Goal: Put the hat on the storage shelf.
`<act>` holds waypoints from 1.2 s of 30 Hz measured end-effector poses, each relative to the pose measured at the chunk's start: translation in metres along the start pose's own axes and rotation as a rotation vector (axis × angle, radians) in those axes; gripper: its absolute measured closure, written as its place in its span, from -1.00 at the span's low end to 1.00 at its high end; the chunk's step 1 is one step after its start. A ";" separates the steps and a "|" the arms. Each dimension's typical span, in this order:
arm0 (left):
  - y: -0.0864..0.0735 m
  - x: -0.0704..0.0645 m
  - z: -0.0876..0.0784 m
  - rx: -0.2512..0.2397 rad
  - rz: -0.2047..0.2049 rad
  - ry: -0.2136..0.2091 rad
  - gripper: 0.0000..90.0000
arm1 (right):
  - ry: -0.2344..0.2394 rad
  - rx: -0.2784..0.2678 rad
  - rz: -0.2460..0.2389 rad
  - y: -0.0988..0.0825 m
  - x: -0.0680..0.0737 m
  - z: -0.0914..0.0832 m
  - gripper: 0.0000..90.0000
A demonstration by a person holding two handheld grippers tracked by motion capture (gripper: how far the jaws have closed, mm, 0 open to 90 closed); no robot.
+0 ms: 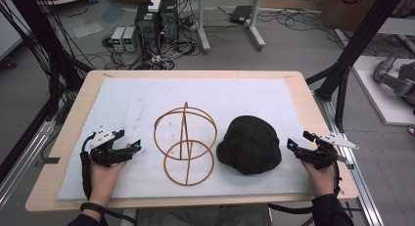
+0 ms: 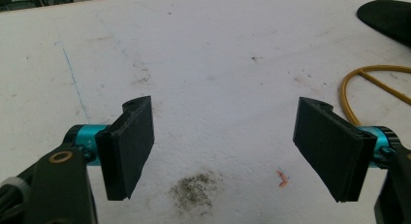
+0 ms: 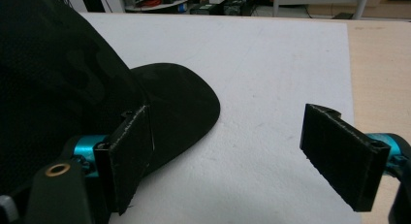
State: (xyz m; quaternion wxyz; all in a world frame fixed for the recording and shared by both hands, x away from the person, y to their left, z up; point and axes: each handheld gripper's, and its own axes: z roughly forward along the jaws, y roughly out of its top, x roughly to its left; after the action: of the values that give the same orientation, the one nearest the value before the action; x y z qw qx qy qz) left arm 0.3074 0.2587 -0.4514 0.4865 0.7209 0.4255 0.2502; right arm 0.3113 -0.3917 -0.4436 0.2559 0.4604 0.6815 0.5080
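Black cap (image 1: 249, 144) mid-mat, right of wire frame (image 1: 185, 143), just beside right gripper (image 3: 228, 156), far nearer than left gripper (image 2: 223, 151). Both sets of jaws wide apart, holding nothing.

The black hat (image 3: 63, 83) runs off the right gripper view's left edge, its crown cut off.

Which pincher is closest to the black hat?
The right gripper: it sits right beside the black hat. The left gripper is across the wire stand.
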 end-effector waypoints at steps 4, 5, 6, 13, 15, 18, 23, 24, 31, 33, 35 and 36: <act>0.000 0.000 0.000 -0.001 0.002 0.002 -0.49 | 0.002 -0.009 0.008 0.002 -0.001 0.000 -0.57; 0.000 0.000 0.000 0.000 0.001 0.001 -0.49 | 0.002 -0.022 0.013 0.003 -0.002 -0.001 -0.57; 0.000 0.001 0.001 0.009 -0.009 0.003 -0.49 | 0.004 -0.027 0.014 0.004 -0.002 -0.002 -0.57; 0.000 0.002 0.001 0.009 -0.010 -0.006 -0.49 | 0.078 -0.054 0.011 0.009 -0.005 -0.010 -0.50; 0.000 0.002 0.001 0.011 -0.017 -0.009 -0.49 | 0.092 -0.056 -0.001 0.009 -0.004 -0.011 -0.43; 0.000 0.003 0.001 0.010 -0.027 0.000 -0.47 | 0.185 -0.013 -0.077 0.008 0.001 -0.013 -0.27; 0.001 0.002 0.002 0.027 -0.031 0.018 -0.47 | 0.211 0.017 -0.109 0.004 0.007 -0.011 -0.19; 0.001 0.002 0.003 0.033 -0.027 0.021 -0.47 | 0.234 0.030 -0.123 0.005 0.011 -0.008 -0.13; 0.002 0.001 0.004 0.043 -0.024 0.023 -0.47 | 0.277 0.062 -0.148 0.007 0.021 0.003 -0.06; 0.002 0.001 0.004 0.043 -0.022 0.020 -0.47 | 0.279 0.067 -0.158 0.008 0.024 0.006 -0.06; 0.002 0.001 0.004 0.042 -0.018 0.015 -0.47 | 0.287 0.069 -0.164 0.010 0.027 0.009 -0.05; 0.002 0.001 0.004 0.043 -0.015 0.015 -0.47 | 0.287 0.069 -0.164 0.010 0.027 0.009 -0.05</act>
State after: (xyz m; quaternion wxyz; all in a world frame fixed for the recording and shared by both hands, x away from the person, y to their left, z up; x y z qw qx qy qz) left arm 0.3113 0.2572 -0.4515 0.4697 0.7259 0.4398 0.2428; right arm 0.3105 -0.3629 -0.4347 0.1805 0.3347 0.7633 0.5222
